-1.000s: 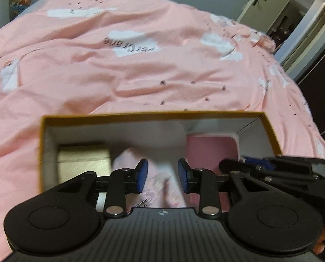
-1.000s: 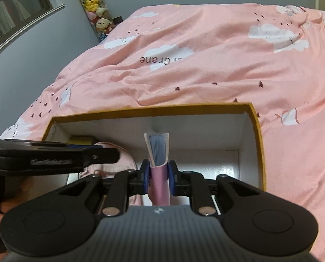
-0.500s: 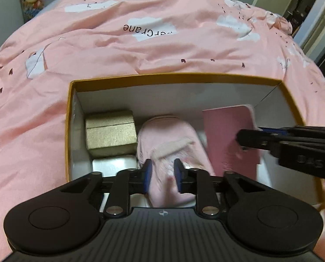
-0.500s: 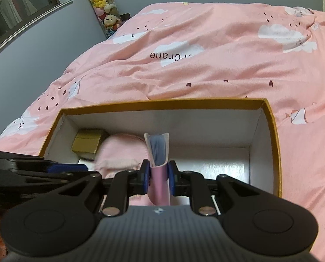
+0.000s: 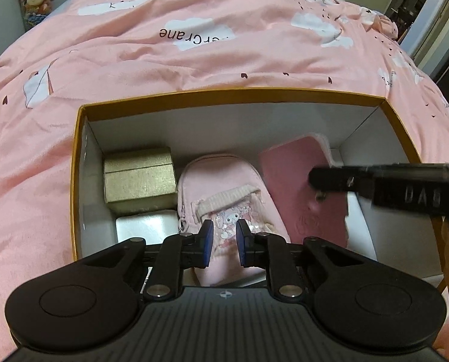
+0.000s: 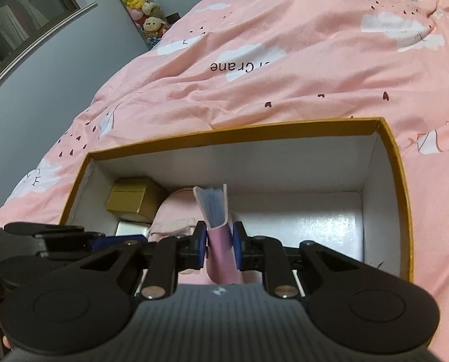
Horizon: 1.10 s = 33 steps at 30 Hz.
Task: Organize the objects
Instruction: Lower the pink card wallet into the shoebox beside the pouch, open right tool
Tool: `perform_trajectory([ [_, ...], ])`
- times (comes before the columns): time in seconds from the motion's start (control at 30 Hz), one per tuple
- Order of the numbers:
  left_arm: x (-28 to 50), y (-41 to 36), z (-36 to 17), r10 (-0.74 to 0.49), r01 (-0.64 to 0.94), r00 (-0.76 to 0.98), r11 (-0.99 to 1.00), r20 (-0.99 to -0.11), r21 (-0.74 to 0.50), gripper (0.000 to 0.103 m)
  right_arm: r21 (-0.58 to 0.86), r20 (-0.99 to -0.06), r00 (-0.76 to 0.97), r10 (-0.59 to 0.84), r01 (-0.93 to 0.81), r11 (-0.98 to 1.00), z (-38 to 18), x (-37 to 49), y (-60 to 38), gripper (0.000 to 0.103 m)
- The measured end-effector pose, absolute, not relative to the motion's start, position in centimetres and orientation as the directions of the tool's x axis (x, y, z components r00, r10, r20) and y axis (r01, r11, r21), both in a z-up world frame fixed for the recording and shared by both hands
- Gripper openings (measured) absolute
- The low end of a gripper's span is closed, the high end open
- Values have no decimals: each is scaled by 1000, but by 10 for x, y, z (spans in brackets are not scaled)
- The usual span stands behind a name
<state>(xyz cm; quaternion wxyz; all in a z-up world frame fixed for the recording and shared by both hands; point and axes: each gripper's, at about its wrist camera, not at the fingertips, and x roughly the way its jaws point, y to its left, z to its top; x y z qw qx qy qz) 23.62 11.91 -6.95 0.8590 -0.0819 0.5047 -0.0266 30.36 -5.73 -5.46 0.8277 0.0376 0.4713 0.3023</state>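
An open box with a mustard-yellow rim [image 5: 230,93] [image 6: 239,129] lies on the pink bed. Inside at the left are a gold box [image 5: 139,181] [image 6: 130,199] and a silvery box [image 5: 145,226] in front of it. A pink pouch [image 5: 221,181] [image 6: 176,208] lies in the middle. My left gripper [image 5: 225,241] points down onto the pouch's near end, jaws narrowed to a small gap with the pouch's fabric between the pads. My right gripper [image 6: 219,241] is shut on a pink notebook [image 6: 215,205] [image 5: 296,187], held on edge just right of the pouch.
The box's right half shows bare white floor [image 6: 315,226]. A pink duvet with cloud prints [image 5: 194,36] surrounds the box. Plush toys [image 6: 139,0] stand by the far wall, and a doorway [image 5: 420,6] opens at the far right.
My left gripper has drawn its jaws together and come down over the pink pouch. The right gripper has stayed in place with the notebook, which now leans slightly left.
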Motion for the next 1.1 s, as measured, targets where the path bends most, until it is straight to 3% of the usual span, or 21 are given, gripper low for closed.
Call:
perform_trajectory([
  [0.33,229,118,-81,-123,-57,480,984,-869,-171,21,500,-763,292,577,-300,812,-74,339,-84,19],
  [0.53,225,116,-82,-107,-66,492,985,-864,-159,21,367,-820,310,482,-362,857,-76,334,-68,22],
  [0.73,223,116,-83,-107,-73,498,984,-860,-164,21,201,-873,346,344,-388,899,-82,326,-55,36],
  [1.1,216,114,-82,-68,-87,511,988,-857,-130,21,38,-910,353,219,-454,890,-89,313,-42,55],
])
